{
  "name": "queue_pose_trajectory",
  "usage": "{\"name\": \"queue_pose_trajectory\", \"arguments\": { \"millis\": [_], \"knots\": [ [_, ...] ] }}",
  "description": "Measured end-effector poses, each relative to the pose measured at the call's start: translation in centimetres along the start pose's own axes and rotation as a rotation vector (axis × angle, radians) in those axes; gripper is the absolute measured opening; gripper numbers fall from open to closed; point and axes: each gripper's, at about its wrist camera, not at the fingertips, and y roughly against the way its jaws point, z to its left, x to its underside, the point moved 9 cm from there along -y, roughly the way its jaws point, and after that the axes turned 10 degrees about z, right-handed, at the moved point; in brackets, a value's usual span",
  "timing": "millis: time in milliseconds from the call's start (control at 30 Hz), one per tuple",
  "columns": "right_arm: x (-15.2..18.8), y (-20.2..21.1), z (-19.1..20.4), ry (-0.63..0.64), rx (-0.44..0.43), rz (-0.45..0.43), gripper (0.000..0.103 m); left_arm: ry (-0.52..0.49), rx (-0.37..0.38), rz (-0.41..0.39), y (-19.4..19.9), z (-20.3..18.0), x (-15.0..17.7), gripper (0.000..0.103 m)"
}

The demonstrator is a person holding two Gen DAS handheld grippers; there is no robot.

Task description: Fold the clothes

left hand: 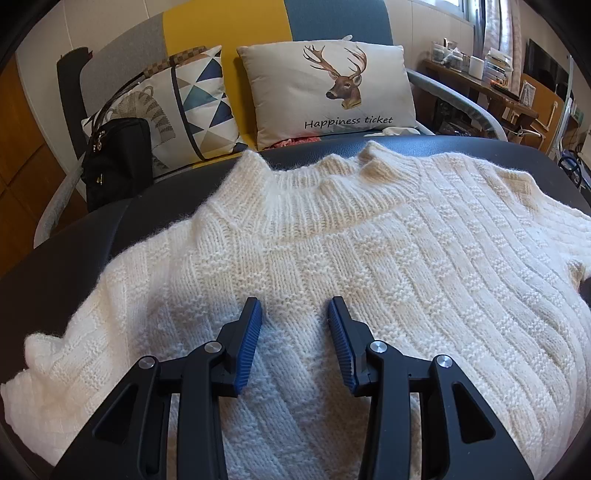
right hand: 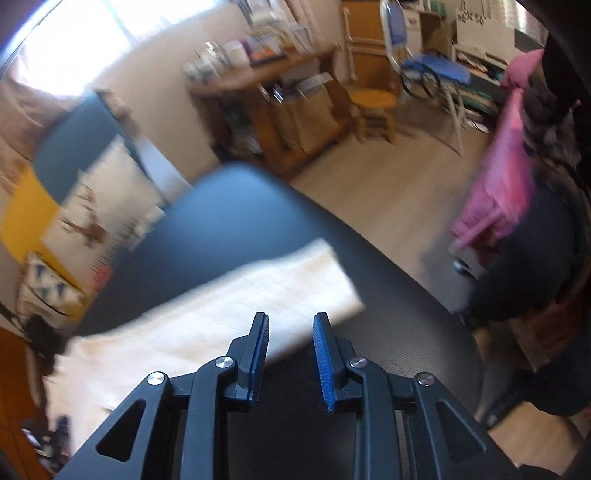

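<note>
Two grippers fill the bottom of my feeds, and neither has hold of anything. On the left wrist view my left gripper (left hand: 294, 308) sits low centre, its blue-padded fingers (left hand: 248, 343) spread wide apart over the chest of a cream knitted sweater (left hand: 332, 266); I cannot tell whether the tips touch the knit. The sweater lies flat, front up, across a black table (left hand: 96, 236), filling most of the lower frame, with its ribbed collar (left hand: 314, 192) toward the upper centre and one sleeve (left hand: 55, 362) trailing to the lower left edge. Beyond the table's far edge, at upper left, a black handbag (left hand: 116, 162) stands beside a cushion with triangles (left hand: 195, 107); at upper centre rests a deer cushion (left hand: 328, 92) lettered "Happiness ticket", against a sofa back (left hand: 225, 26) in grey, yellow and blue.

On the right wrist view, which is blurred, my right gripper (right hand: 291, 321) is at bottom centre with its jaws moderately open and empty, above the bare dark tabletop (right hand: 388, 295). Just past its fingertips, running toward the left of frame, lies the sweater's other sleeve (right hand: 240, 295). Farther off, at upper centre, stands a cluttered wooden shelf unit (right hand: 280, 103), with a small wooden stool (right hand: 373, 107) to its right, and a pink cloth (right hand: 498, 177) at far right.
</note>
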Motion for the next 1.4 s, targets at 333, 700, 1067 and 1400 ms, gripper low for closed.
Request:
{"name": "queue_pose_trajectory", "arguments": {
  "millis": [333, 700, 1067, 1400],
  "knots": [
    [-0.5, -6.3, 6.1, 0.237, 0.074, 0.007, 0.026, -0.001, -0.005, -0.002, -0.1, -0.1, 0.1, 0.042],
    [-3.4, -8.9, 7.4, 0.297, 0.347, -0.069, 0.011, 0.011, 0.015, -0.006, -0.5, 0.5, -0.2, 0.048],
    [9.8, -4.3, 15.6, 0.359, -0.299, 0.093, 0.027, -0.006, -0.009, 0.017, -0.5, 0.8, -0.6, 0.058],
    [28.3, -2.6, 23.4, 0.552, -0.648, 0.385, 0.027, -0.002, 0.039, -0.013, 3.7, 1.7, 1.1, 0.056]
  ]
}}
